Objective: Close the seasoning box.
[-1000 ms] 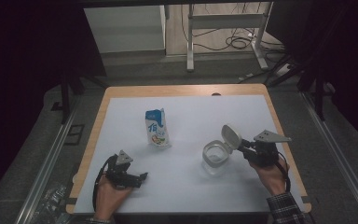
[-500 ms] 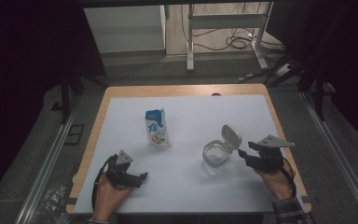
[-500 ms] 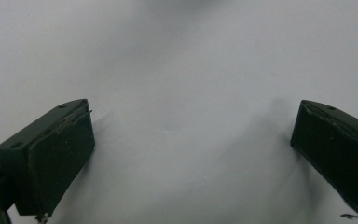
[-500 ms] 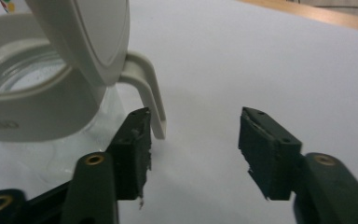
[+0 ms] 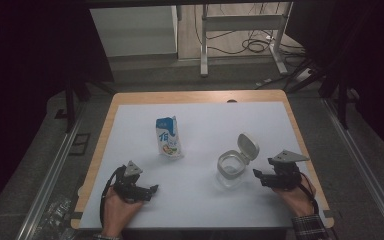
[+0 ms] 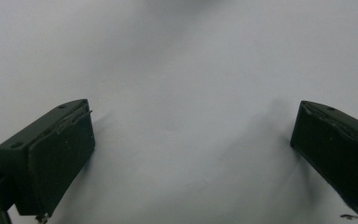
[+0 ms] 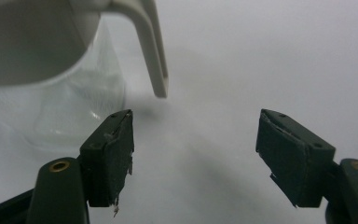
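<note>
1. Right gripper (image 5: pixel 260 175): jaws just been opening, now apart, nothing betw. them.
2. Clear plastic jar w/ white hinged flip lid (image 5: pixel 232 167) sits just left of it, lid up.
3. Back off level; avoid clipping lid.
4. Left gripper (image 5: pixel 147 190): jaws apart, idle.
5. Blue-white milk carton (image 5: pixel 169 137) upright, mid-table.

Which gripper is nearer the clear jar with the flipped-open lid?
Right. The right gripper sits just beside the clear jar, jaws open and empty, having just been opening. The left gripper rests well off to the jar's other side, also open.
</note>
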Available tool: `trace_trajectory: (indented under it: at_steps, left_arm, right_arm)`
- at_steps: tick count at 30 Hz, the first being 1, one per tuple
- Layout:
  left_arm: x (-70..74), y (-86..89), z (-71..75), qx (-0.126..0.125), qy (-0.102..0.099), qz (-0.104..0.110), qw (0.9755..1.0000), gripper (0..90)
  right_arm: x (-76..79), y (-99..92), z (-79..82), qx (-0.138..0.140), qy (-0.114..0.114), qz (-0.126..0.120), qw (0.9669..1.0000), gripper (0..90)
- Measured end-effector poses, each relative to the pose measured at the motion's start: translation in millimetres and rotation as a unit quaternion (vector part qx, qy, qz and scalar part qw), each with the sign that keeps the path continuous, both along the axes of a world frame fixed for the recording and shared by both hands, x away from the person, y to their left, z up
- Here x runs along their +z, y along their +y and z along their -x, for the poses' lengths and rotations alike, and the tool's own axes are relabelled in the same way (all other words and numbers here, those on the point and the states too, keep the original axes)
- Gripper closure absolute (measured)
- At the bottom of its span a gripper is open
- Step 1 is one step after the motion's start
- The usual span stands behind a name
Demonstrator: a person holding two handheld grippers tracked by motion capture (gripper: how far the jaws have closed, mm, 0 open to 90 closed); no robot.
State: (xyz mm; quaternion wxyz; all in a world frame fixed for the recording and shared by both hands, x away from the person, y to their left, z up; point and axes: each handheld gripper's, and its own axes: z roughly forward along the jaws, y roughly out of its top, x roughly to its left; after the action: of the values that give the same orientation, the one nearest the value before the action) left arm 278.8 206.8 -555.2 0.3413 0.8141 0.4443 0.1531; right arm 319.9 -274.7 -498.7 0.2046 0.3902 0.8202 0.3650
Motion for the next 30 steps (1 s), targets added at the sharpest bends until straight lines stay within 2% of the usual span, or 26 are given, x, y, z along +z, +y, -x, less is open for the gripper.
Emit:
trace_trajectory:
  at_steps: [6,13,17,21,30]
  left_arm:
    - [-0.2,-0.2,0.1,0.001,-0.001,0.001,1.0000,0.0]
    - [-0.1,-0.1,0.1,0.000,0.000,0.001,1.0000,0.0]
    - [0.1,0.0,0.0,0.001,0.001,0.001,1.0000,0.0]
    - [0.2,0.4,-0.3,0.001,0.001,0.003,1.0000,0.0]
    - [1.0,1.9,0.4,0.008,0.000,0.009,0.9999,2.6]
  right_arm:
    - [-12.9,3.6,-3.2,0.004,0.019,0.027,0.9994,27.7]
    - [-23.8,7.8,-7.5,0.006,0.043,0.044,0.9981,27.3]
    - [-25.6,5.2,-7.6,0.011,0.039,0.035,0.9985,25.7]
    - [-30.8,0.7,-6.3,0.018,0.022,0.016,0.9995,23.3]
    - [-31.2,1.1,-6.5,0.019,0.023,0.017,0.9994,22.1]
